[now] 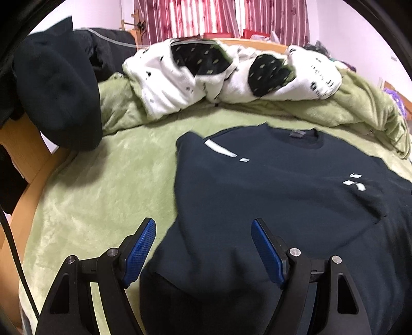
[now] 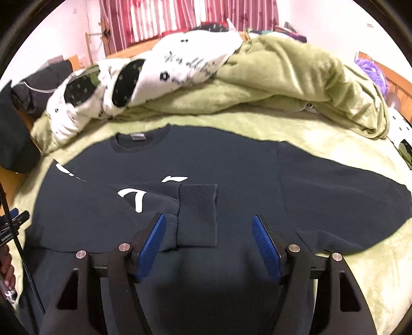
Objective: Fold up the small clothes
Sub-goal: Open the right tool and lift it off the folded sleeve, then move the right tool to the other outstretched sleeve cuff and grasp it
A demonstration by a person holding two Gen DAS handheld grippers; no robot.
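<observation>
A dark navy sweatshirt (image 1: 283, 190) with white marks lies flat, chest up, on a green blanket (image 1: 103, 195). Its collar (image 2: 139, 140) points away from me. In the right wrist view the left sleeve is folded across the chest, and its ribbed cuff (image 2: 198, 214) lies in the middle. The other sleeve (image 2: 342, 195) stretches out to the right. My left gripper (image 1: 203, 226) is open and empty over the sweatshirt's left edge. My right gripper (image 2: 208, 223) is open and empty, just above the cuff.
A white patterned quilt (image 1: 231, 77) and bunched green blanket (image 2: 296, 77) are heaped at the far side of the bed. Dark clothing (image 1: 56, 98) hangs over the wooden bed frame (image 1: 23, 144) at left. Red striped curtains (image 2: 185, 15) hang behind.
</observation>
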